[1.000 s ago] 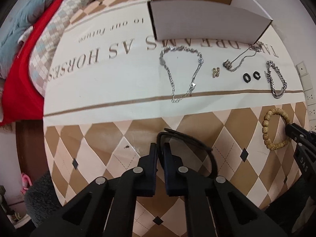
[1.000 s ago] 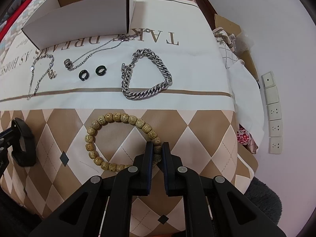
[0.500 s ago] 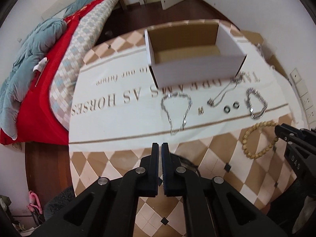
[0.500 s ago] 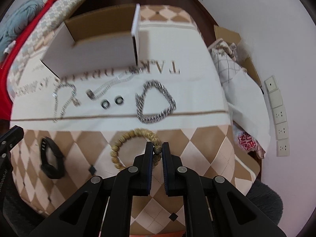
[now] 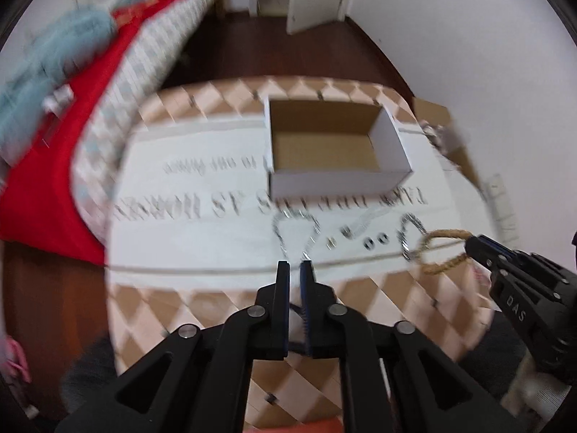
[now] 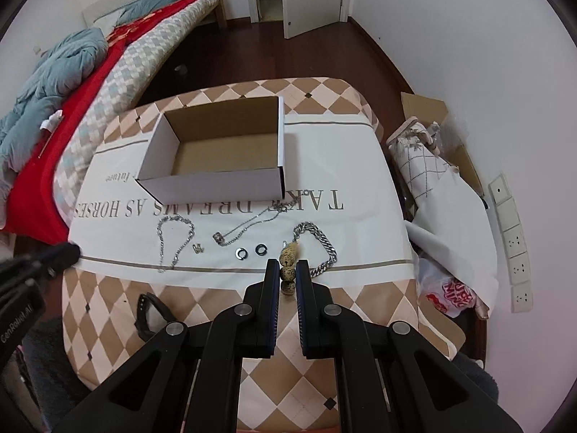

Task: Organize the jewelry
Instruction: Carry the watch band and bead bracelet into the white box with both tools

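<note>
carrying the first piece toward storage looks like the step in hand: the right tool [image 6: 287, 277] is clamped on the wooden bead bracelet [image 6: 289, 260], which hangs off the desk [image 6: 346, 216] in front of the chain bracelet [image 6: 317, 249]. in the left wrist view the same bracelet [image 5: 441, 250] shows as a tan loop dangling from that tool [image 5: 472, 243].

the left tool [image 5: 295, 270] has its jaws opening by a small gap, and nothing visible sits between the tips. the black wristband [image 6: 149, 315] lies on the chequered part of the cloth near the desk's front edge.

the next move, as i judge it, calls for bringing the beads over the open cardboard box [image 6: 216, 151] and letting go above its brown floor, clearing the white front wall.

the beads are round, speckled and matt, strung loosely, so the loop will swing. the chain bracelet is heavy, flat-linked and shiny. the thin silver chain [image 6: 173, 241] and the pendant necklace [image 6: 249, 225] are fine and limp, likely to tangle. two small dark rings [image 6: 249, 251] and a tiny gold earring pair [image 6: 198, 249] lie between them, all on smooth printed white cloth just in front of the box.
</note>
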`<action>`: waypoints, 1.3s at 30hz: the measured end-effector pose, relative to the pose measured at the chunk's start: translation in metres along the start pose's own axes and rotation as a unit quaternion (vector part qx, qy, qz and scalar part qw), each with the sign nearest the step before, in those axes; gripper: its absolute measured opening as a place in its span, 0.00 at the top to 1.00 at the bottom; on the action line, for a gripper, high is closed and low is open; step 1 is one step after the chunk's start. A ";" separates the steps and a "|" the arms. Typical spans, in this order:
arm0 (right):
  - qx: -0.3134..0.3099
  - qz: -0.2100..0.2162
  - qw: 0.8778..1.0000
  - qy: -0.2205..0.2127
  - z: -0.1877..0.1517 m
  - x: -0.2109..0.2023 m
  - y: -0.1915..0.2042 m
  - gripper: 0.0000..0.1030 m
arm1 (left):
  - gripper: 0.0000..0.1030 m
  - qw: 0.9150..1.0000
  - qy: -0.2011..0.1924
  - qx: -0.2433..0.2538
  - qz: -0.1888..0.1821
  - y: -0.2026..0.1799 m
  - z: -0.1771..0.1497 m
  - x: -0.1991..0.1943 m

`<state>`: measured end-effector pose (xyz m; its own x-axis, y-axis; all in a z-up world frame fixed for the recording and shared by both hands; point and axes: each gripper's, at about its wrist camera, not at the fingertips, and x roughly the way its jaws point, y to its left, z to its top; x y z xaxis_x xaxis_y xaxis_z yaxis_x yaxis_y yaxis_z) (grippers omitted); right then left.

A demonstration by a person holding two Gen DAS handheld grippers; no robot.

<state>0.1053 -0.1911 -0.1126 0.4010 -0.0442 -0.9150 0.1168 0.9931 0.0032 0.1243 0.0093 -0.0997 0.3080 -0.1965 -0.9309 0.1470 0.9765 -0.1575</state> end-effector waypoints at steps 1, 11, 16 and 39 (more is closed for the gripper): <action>0.002 0.002 1.000 0.001 0.000 0.000 -0.001 0.91 | 0.76 1.000 0.015 -0.007 -0.009 0.005 -0.004 0.008; 0.013 0.002 1.000 0.025 -0.019 0.015 -0.008 0.91 | 0.51 0.988 0.132 -0.081 -0.018 0.022 -0.055 0.096; 0.019 -0.003 0.999 0.031 -0.023 0.019 -0.013 0.91 | 0.73 0.990 0.128 -0.060 0.011 0.013 -0.062 0.111; 0.017 0.066 0.997 -0.044 0.058 -0.017 0.003 0.91 | 0.99 0.995 -0.073 0.029 0.062 -0.031 0.051 -0.015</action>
<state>0.1516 -0.1940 -0.0742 0.4935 0.0751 -0.8665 0.0887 0.9867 0.1360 0.1634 -0.0223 -0.0641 0.4596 -0.0890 -0.8837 0.1520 0.9882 -0.0205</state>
